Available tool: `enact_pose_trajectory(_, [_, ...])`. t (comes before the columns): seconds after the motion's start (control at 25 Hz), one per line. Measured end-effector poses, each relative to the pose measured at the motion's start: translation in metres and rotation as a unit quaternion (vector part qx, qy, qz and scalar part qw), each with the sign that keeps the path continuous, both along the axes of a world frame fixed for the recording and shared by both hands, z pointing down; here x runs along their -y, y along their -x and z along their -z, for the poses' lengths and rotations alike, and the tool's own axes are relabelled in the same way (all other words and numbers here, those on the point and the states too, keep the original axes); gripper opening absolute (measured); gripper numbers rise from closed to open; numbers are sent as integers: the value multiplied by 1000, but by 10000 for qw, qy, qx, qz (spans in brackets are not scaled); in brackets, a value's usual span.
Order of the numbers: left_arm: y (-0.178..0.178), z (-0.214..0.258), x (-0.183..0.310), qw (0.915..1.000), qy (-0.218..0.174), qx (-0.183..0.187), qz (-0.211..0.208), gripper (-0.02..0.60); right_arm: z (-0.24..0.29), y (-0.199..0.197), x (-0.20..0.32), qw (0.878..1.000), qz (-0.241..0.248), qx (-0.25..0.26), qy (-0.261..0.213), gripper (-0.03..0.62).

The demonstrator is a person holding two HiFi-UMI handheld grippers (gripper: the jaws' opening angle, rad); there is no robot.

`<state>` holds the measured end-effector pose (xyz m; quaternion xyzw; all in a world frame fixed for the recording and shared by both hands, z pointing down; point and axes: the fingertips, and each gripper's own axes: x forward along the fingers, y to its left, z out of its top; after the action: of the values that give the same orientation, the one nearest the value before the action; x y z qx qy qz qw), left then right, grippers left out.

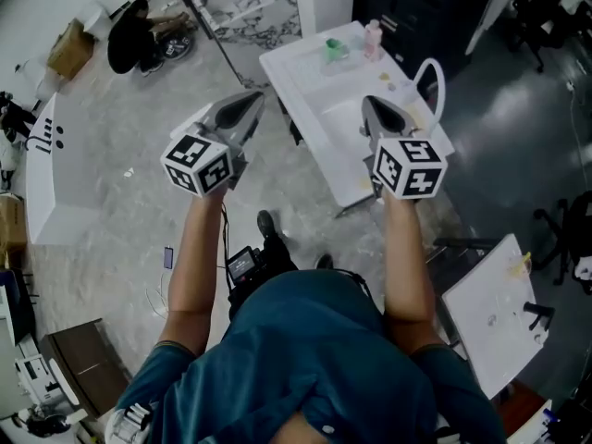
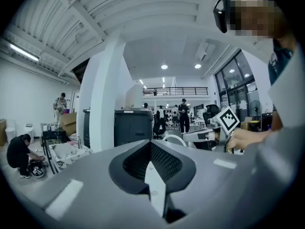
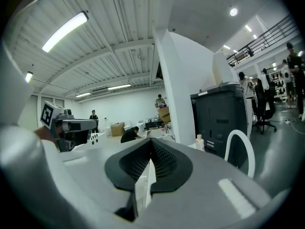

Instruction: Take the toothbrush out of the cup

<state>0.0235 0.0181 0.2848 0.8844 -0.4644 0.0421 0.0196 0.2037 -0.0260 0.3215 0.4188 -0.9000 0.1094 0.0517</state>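
Note:
A small green cup (image 1: 335, 49) stands near the far end of the white table (image 1: 324, 146); it is too small to show a toothbrush in it. Both grippers are held up at chest height, well short of the cup, and point level across the room. My left gripper (image 1: 248, 103) hangs over the floor left of the table, its jaws shut (image 2: 151, 147) with nothing between them. My right gripper (image 1: 370, 106) is above the table's near half, jaws likewise shut and empty (image 3: 151, 144). Neither gripper view shows the cup.
A pink bottle (image 1: 373, 35) stands near the cup at the table's far end. A white looped chair back (image 1: 430, 81) rises at the table's right side. A second white table (image 1: 495, 308) is at the lower right. People stand and crouch farther off.

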Motion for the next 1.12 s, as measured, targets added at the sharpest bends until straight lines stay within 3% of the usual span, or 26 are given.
enact_pose_trajectory(0.28, [-8, -8, 47, 9989, -24, -108, -459, 0, -14, -9, 29, 9991, -404, -139, 75, 3])
enact_pose_trajectory(1.12, [80, -9, 206, 9878, 162, -403, -1493, 0, -18, 69, 147, 9872, -1462, -456, 438, 3])
